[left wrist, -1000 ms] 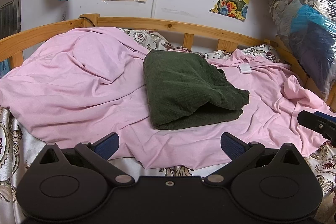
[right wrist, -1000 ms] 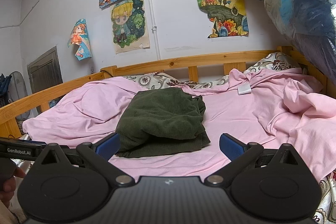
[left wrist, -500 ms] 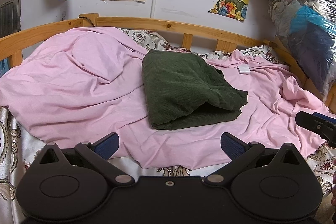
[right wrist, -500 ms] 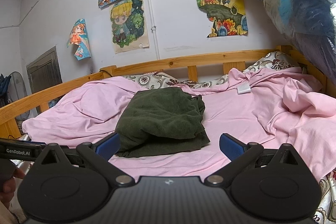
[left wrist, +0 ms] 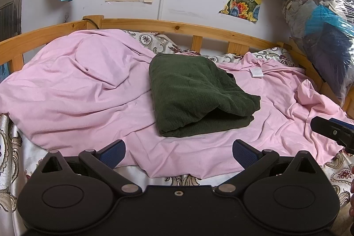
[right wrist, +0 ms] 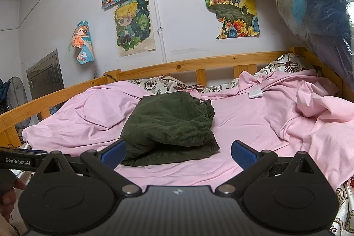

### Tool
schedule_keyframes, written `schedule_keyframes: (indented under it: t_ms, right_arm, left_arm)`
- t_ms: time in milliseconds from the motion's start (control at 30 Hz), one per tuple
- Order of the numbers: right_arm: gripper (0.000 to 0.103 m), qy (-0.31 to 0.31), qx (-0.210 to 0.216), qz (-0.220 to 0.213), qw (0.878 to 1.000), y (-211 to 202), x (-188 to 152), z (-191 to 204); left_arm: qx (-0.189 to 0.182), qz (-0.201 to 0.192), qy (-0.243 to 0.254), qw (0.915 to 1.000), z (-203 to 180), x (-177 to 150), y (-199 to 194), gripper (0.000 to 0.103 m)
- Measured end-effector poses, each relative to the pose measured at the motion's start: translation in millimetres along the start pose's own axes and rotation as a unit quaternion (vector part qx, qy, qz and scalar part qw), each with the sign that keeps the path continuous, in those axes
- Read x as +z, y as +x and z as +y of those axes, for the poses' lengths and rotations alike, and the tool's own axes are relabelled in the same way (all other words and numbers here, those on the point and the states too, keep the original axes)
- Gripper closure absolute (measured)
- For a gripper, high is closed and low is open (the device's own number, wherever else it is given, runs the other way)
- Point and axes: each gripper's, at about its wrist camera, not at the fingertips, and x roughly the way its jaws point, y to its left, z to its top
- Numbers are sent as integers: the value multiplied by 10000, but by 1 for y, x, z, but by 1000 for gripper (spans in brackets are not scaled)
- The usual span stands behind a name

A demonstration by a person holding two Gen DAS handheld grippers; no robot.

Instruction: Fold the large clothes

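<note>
left gripper [left wrist: 178, 150] fingers wide, empty | right gripper [right wrist: 178, 153] fingers wide, empty; "GenRobot.AI" printed on the left unit beside its left finger | folded green garment [left wrist: 197, 92] just beyond both finger pairs, on pink sheet [left wrist: 73, 85] | white tag [right wrist: 255, 92] farther right, unreadable | wooden rail [right wrist: 199, 62], posters [right wrist: 133, 25] behind

**Soft, even room light; strong fisheye bend**

Both views are evenly and fairly brightly lit, with no hard shadows. The folded green garment [left wrist: 194, 92] casts only a faint shadow on the pink sheet [left wrist: 73, 90], and its fold opening is dark. The clear plastic bag [left wrist: 318, 21] shows white glare streaks. Focus is sharp throughout. The wooden bed rail [right wrist: 216, 60] bows with the lens, and the frame corners are vignetted black.
</note>
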Motion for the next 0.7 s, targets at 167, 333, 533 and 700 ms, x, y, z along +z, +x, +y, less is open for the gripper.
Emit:
schedule_keyframes:
  t_ms: [167, 333, 533, 700]
  right_arm:
    - [0, -1, 2, 2, 10000, 0, 0, 0]
    - [0, -1, 4, 5, 10000, 0, 0, -1]
    - [0, 4, 0, 3, 10000, 0, 0, 0]
    - [0, 4, 0, 7, 10000, 0, 0, -1]
  left_arm:
    - [-2, -4, 1, 10000, 0, 0, 0, 1]
    - [-9, -11, 11, 10000, 0, 0, -1, 1]
    - [-19, -31, 13, 10000, 2, 1, -2, 1]
    - [-17, -35, 10, 10000, 2, 2, -2, 1]
